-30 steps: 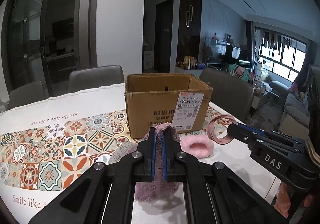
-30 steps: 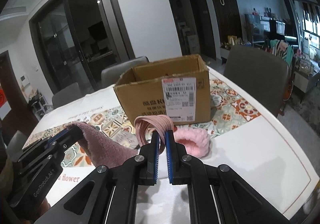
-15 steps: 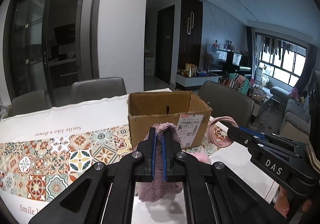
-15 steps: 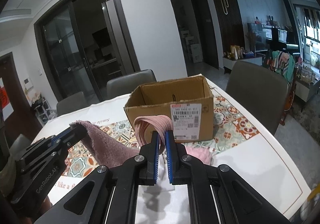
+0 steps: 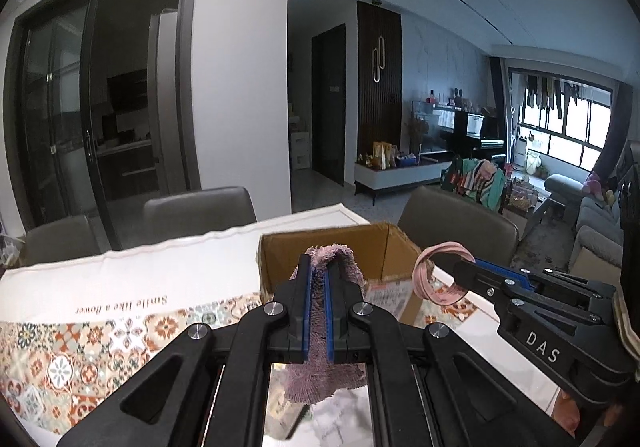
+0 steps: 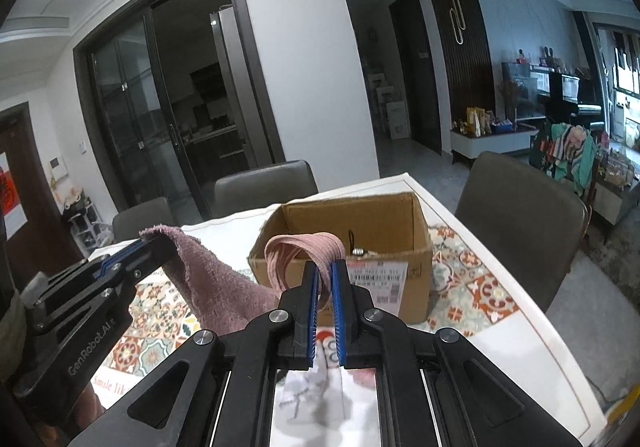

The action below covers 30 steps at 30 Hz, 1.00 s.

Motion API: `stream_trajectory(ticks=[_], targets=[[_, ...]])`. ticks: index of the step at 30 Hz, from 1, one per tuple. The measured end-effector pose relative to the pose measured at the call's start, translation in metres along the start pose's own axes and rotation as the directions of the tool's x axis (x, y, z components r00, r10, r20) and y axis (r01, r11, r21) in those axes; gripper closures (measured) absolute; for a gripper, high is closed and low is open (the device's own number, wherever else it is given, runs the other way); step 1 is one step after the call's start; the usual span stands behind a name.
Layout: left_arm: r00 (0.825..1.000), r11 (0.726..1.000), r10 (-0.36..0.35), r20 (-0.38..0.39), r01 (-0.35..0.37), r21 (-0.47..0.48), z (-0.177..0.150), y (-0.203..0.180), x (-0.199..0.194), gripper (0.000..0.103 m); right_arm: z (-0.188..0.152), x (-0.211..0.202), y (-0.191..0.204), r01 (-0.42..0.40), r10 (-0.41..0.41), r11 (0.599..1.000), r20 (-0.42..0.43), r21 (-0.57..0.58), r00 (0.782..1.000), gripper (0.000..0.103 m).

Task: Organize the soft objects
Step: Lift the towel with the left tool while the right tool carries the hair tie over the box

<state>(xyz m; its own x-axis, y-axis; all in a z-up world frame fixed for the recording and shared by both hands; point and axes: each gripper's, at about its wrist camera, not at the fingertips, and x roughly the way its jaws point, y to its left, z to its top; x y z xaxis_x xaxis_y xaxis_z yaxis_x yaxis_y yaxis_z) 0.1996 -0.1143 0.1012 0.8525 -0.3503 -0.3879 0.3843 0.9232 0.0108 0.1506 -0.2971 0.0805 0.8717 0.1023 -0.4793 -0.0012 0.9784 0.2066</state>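
Both tools are up in the air on the near side of the cardboard box, which sits open-topped on the worktop with its label side facing the cameras. The left tongs are clamped on a mauve towel: a fold of it pokes up above the tips, and the rest hangs down between the blue-lined fingers toward the worktop, in front of the box's near wall. From the right wrist view the same towel drapes off the left tongs, to the left of the box. The right tongs are pinched shut on a pink headband, whose loop stands up above the tips, just in front of the box's near rim. In the left wrist view that headband hangs as a ring from the right tongs, off the box's right corner. Something small and dark with a metal bit lies inside the box; I cannot tell what. A patterned tablecloth runs under the box, and grey chairs stand behind it.
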Motion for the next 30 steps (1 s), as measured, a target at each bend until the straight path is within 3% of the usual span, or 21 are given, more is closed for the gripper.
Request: stream_trajectory(ticks=[20,30], targets=[[0.999,0.999,0.023,0.046,-0.025,0.028,0.055,-0.010,0.063,0.096,0.059,0.054,-0.026,-0.011,0.011,1.000,-0.002,-0.013,1.000,0.094],[0.999,0.998,0.036,0.025,-0.037,0.048,0.065,-0.007,0.110,0.096,0.074,0.089,-0.037,0.004,-0.006,0.998,-0.022,-0.057,1.000,0.094]])
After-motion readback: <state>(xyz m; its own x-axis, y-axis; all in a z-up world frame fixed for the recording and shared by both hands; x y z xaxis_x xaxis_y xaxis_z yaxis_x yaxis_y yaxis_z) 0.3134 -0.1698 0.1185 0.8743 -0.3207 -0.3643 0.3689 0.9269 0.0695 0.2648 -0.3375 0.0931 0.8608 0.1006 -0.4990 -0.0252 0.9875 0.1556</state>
